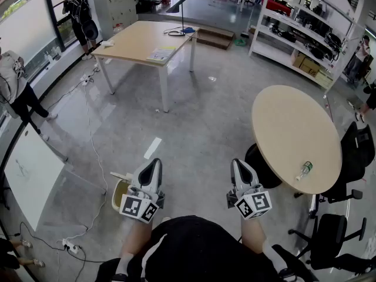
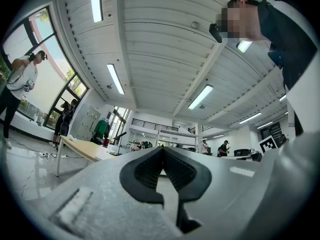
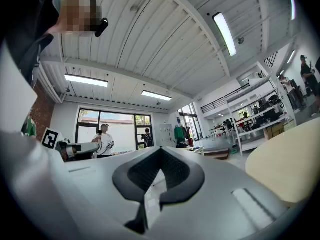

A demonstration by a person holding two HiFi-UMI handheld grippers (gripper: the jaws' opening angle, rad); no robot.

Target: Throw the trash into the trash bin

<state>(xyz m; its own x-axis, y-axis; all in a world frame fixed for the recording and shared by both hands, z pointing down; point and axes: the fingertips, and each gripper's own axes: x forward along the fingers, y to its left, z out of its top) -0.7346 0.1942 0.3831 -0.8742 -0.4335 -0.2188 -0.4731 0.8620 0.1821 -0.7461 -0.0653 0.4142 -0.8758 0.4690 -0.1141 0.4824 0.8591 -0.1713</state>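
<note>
Bearing square markers, left gripper (image 1: 154, 164) and right gripper (image 1: 239, 165) keep jaws pressed together, nothing between. Bottle (image 1: 304, 170) lies on round table (image 1: 282, 128), well apart rightward; its label is unreadable.

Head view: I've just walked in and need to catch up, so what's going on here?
A person holds a claw in each hand; the left claw and right claw are both shut and empty. Nothing is picked up yet: a plastic bottle lies on the round table to the right, and a pale bin stands on the floor beside the left claw.
</note>
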